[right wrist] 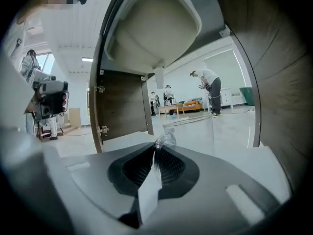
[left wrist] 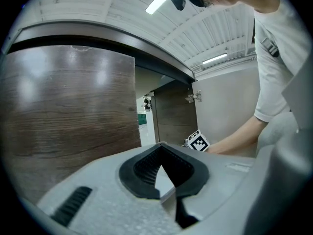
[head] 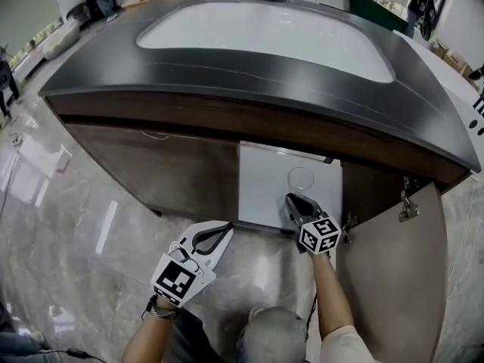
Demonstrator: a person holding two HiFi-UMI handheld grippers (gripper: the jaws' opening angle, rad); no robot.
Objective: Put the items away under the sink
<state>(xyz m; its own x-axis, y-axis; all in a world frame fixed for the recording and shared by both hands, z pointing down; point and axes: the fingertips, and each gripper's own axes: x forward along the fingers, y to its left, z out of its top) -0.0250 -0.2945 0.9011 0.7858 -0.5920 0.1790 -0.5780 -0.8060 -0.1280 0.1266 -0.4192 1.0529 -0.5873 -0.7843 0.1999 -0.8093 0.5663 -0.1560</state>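
The clear glass (head: 301, 180) sits in the open half of the cabinet under the sink, over the white cabinet floor (head: 261, 191); I cannot tell whether its base touches that floor. The right gripper (head: 296, 200) has its jaws closed down narrow on the near rim of the glass, which stands out just ahead of the tips.

Above the glass hangs the pale underside of the basin (right wrist: 151, 28), with a drain pipe (right wrist: 159, 77) coming down from it at the back of the opening. To the right the cabinet door (head: 393, 278) stands swung wide, its hinge (head: 408, 206) showing on the inner face.

The left gripper (head: 225, 231) is low and well to the left of the opening, its jaws together with nothing between them. It faces the closed wood-grain door (left wrist: 63, 111), which covers that half of the cabinet. The dark countertop (head: 227, 70) overhangs both doors. The floor (head: 76, 233) is glossy pale stone, and people (right wrist: 208, 89) stand far across the room.
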